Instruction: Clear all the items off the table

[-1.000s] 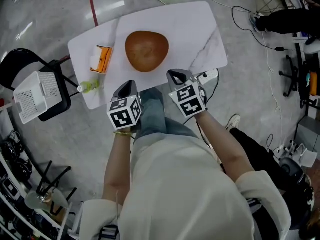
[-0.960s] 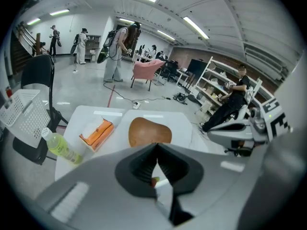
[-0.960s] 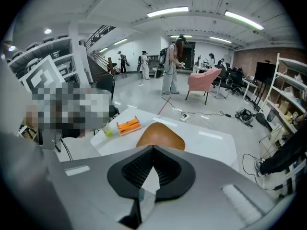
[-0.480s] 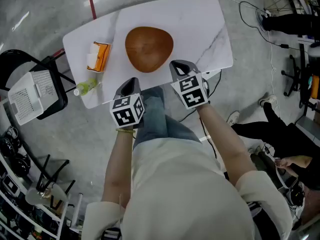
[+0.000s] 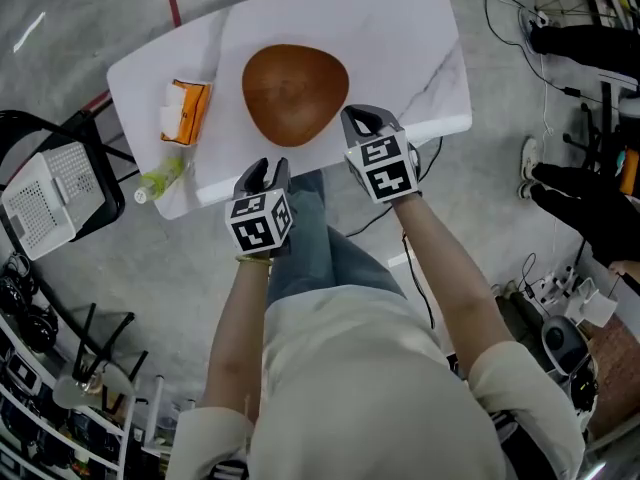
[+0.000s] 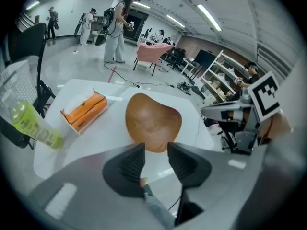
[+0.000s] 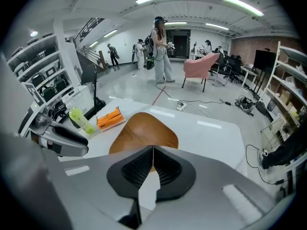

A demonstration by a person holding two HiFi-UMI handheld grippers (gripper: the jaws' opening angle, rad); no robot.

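Hovering at table [image 5: 420, 58] near edge: left gripper [image 5: 268, 168], fingers [image 6: 132, 164] just spreading, empty; right gripper [image 5: 362, 118], fingers [image 7: 139, 169] pressed together; bowl [image 5: 295, 93] ahead.

Wooden bowl [image 5: 295, 93]: brown, rounded-triangular, shallow. Set upright and empty at the middle of the white table [image 5: 400, 38], towards its near edge.
Orange box [image 5: 183, 112]: oblong carton with a white patch on its upper face. Laid flat on the left part of the table, near the bowl but apart from it.
Green bottle [image 5: 160, 181]: small, yellow-green, pale cap. Laid on its side at the table's near left edge, just beside the box, cap turned outward.
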